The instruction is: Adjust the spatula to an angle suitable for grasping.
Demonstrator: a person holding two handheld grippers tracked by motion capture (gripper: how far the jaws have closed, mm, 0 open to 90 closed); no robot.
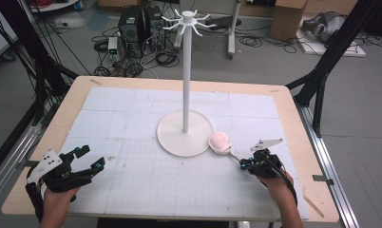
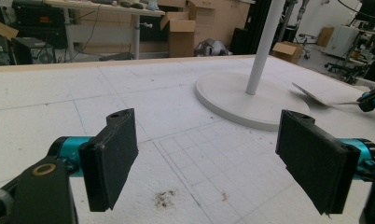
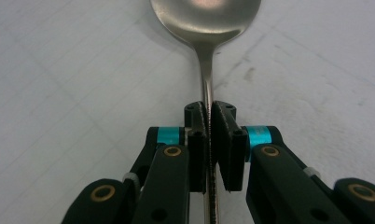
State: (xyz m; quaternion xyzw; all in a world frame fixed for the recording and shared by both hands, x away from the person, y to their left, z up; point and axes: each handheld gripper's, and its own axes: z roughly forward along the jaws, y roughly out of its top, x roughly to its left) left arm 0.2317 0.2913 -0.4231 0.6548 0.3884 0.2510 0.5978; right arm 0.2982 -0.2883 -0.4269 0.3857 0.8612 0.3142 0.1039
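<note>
The left gripper [image 1: 87, 159] rests at the near left of the bench [image 1: 75, 97], jaws wide apart with nothing between them. It points across the white gridded mat [image 1: 132, 180] toward the stand [image 1: 186, 71], probably parked there to leave the middle free for the other hand.

The stand rises from a round base [image 1: 170, 130] at mid-bench, its white pole topped by a ring of hooks [image 1: 172, 26]. It looks like the place where the spoon is meant to hang.

The spoon [image 1: 220, 142] lies just right of that base, its bowl at the base's rim and its handle running back to the right gripper [image 1: 246, 164]. Seen from the right gripper view, the jaws are clamped on the spoon [image 3: 206, 18] partway down the handle, so the bowl sticks out ahead and the held end stays firm.

There is open mat in front of the base and to its left. On the right, the spoon's bowl has little room beside the base, and the bench edge is near behind the right hand [image 1: 279, 187]. A lift clear of the base seems the easier way out.
</note>
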